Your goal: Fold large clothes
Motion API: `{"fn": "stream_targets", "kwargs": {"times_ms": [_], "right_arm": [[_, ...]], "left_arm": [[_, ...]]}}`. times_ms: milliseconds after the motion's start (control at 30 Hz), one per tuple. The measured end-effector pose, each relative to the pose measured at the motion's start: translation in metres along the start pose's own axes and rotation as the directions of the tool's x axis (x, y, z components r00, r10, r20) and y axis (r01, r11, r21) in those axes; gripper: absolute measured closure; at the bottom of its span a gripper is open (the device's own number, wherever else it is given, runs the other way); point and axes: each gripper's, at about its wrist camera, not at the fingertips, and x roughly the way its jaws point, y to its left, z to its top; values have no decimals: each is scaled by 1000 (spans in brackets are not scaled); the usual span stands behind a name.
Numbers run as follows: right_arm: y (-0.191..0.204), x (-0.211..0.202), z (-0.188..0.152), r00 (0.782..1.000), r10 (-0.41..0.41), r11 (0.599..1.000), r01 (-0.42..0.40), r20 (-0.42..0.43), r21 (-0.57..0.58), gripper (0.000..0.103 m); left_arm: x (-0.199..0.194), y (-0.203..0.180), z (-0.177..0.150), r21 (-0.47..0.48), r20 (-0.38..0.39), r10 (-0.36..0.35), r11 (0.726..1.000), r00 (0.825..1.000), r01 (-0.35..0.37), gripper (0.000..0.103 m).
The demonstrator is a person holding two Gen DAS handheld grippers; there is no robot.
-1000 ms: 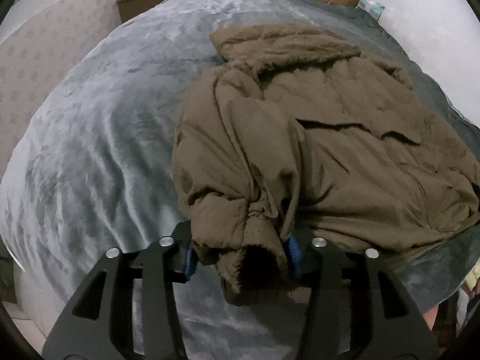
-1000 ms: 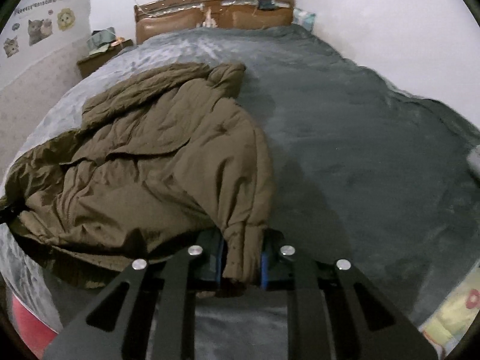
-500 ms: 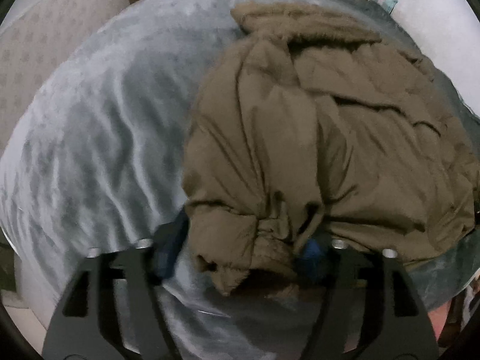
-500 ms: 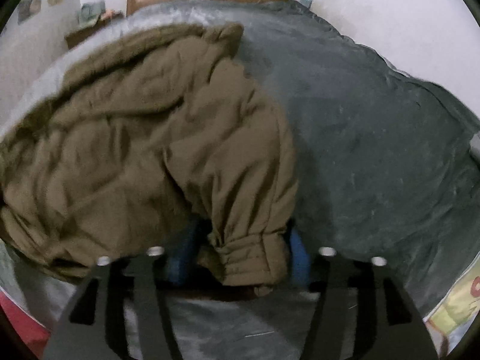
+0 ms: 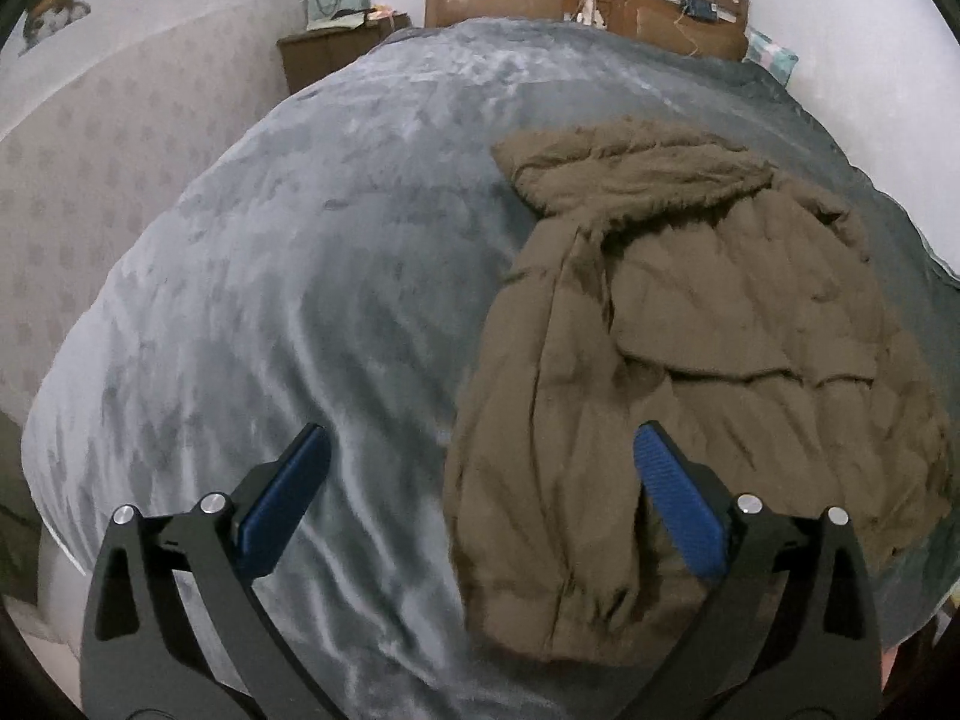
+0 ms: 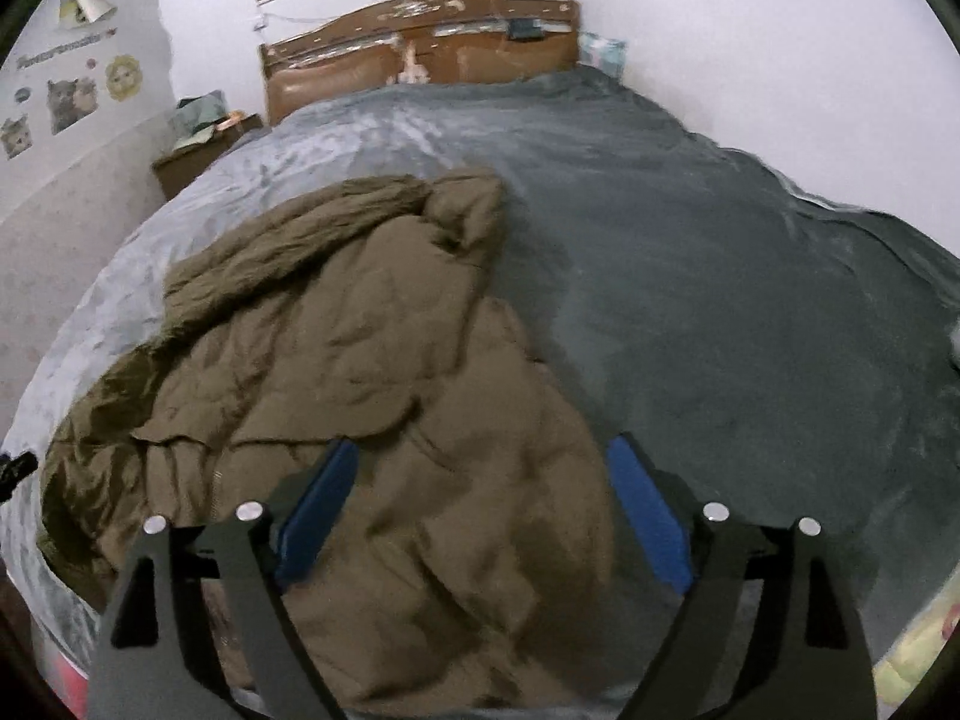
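Note:
A brown padded jacket [image 5: 690,330] with a furry hood [image 5: 630,162] lies on the grey blanket [image 5: 270,300], both sleeves laid over its body. My left gripper [image 5: 480,432] hovers over the near left sleeve cuff [image 5: 570,618], jaws opening wide. The sleeve lies below them and the blue pads [image 5: 678,504] do not press it. In the right wrist view the jacket [image 6: 360,372] fills the lower left. My right gripper [image 6: 483,444] hangs above the right sleeve [image 6: 492,540], jaws opening, cloth beneath them but not gripped.
The blanket [image 6: 750,300] covers a wide bed with a worn wooden headboard [image 6: 420,42] at the far end. A nightstand [image 5: 324,54] with clutter stands at the far left by the wall. Bare blanket stretches left of the jacket and to its right.
Both grippers have let go of the sleeve cuffs they were pinching and spread their jaws wide. Both have drawn back and up, and the sleeves now lie on the jacket.

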Motion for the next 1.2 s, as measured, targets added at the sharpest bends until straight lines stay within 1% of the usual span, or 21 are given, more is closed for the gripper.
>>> {"fn": "stream_targets", "kwargs": {"times_ms": [67,200,267,333,433,500,567,633,767,867,933,1000,1033,1100,1200], "right_arm": [[14,7,7,1000,7,999,-7,7,-43,17],[48,21,25,998,37,988,-30,47,-151,17],[60,27,35,998,34,982,-24,51,-189,17],[70,38,49,997,47,975,-31,65,-222,17],[78,54,67,996,55,965,-34,71,-259,17],[82,70,80,997,44,958,-23,67,-285,17],[83,84,91,997,42,953,-18,71,-303,17],[83,106,107,998,22,947,1,67,-321,17],[81,145,132,999,2,941,16,52,-338,17],[80,169,149,999,7,942,7,42,-336,17],[79,186,160,999,18,946,-8,29,-324,17],[81,208,172,999,40,952,-39,-1,-303,17],[81,218,177,999,47,955,-49,-15,-292,17],[82,242,187,998,52,962,-61,-42,-267,17],[85,263,192,997,43,962,-57,-57,-267,17]], "left_arm": [[3,-7,12,26,1,1,1000,1000,-1,3],[10,-29,43,103,33,-33,994,999,29,3],[18,-41,57,133,38,-44,990,998,39,3],[32,-56,76,156,28,-80,985,996,75,3],[50,-67,96,176,11,-114,978,993,110,3],[70,-78,112,191,-10,-132,973,991,132,3],[88,-85,120,199,-28,-115,973,993,119,3],[107,-93,128,222,-47,-105,968,993,113,3],[147,-109,134,304,-65,-22,952,998,41,3],[173,-118,136,352,-80,22,936,997,8,3],[185,-120,137,369,-90,49,929,995,-13,12],[199,-121,138,392,-110,60,920,992,-12,42],[203,-121,138,398,-116,60,917,991,-9,47],[212,-115,138,414,-111,81,910,990,-28,61],[214,-101,138,422,-112,87,906,990,-31,73]]}}
